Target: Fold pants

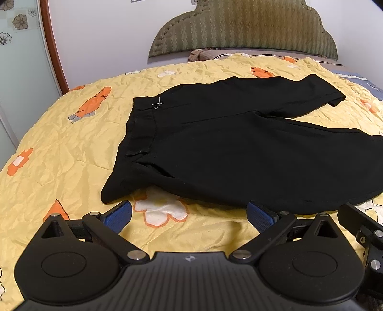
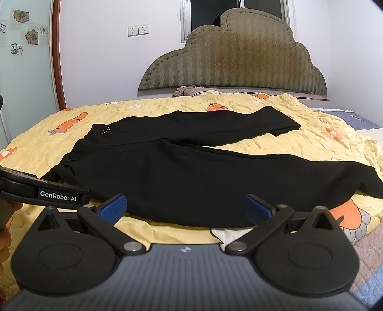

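**Both tongs spread, low over the quilt, pants laid out ahead**

The left gripper (image 1: 189,215) sits at 6 o'clock in its own view, fingers set wide apart and holding nothing, its blue pads (image 1: 119,216) hovering just above the yellow quilt (image 1: 59,148). It points level and forward, toward the near hem of the waist end. At 3 o'clock of that view a black part of the right gripper shows, just beside it.

The right gripper (image 2: 186,207) is posed the same way — spread wide, empty, low and level — with its pads at the near edge of the black pants (image 2: 191,172). In its view the left gripper's side, printed "GenRobot.AI", reaches in from 9 o'clock, and a bit of the person's hand (image 2: 6,229) shows at the frame edge below it.

The pants lie flat on the quilt, just ahead of both tools: waistband (image 1: 141,126) toward 10 o'clock, the two legs running off toward 2 and 3 o'clock and parting into a V. A small silver mark (image 1: 158,104) sits at the waistband's far corner.

Beyond, at 12 o'clock, the padded headboard (image 2: 234,55) stands against the white wall — a window (image 2: 234,9) above it.
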A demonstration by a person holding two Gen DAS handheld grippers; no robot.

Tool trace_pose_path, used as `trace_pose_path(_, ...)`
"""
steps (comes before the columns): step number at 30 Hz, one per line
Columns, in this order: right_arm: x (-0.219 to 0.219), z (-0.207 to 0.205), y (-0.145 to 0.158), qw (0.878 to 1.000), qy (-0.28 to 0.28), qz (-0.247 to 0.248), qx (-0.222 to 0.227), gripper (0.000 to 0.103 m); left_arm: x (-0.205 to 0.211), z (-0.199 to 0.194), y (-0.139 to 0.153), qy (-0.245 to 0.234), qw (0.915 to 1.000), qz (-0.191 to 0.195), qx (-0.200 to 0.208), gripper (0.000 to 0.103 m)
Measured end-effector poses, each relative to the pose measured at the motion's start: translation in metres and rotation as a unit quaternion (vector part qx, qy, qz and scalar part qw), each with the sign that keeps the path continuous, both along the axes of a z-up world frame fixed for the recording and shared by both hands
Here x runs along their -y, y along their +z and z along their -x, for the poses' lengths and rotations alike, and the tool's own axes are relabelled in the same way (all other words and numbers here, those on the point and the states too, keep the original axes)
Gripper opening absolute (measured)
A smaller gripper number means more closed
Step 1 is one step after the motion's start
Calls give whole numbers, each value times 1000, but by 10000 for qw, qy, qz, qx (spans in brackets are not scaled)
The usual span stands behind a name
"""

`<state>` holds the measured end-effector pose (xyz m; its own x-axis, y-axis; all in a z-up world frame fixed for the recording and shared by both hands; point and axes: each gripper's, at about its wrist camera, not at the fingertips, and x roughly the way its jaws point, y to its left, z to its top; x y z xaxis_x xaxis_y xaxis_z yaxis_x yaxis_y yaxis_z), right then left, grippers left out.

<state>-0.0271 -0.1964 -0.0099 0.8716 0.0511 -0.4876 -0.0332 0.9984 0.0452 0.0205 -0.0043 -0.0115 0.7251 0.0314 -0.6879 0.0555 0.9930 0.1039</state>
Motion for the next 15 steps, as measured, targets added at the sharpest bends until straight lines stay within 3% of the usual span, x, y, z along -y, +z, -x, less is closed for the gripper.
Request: trace_pose_path(15,-3,4,2,10000,79,40,41,103,-3,3,3,2,10000,35,38,103)
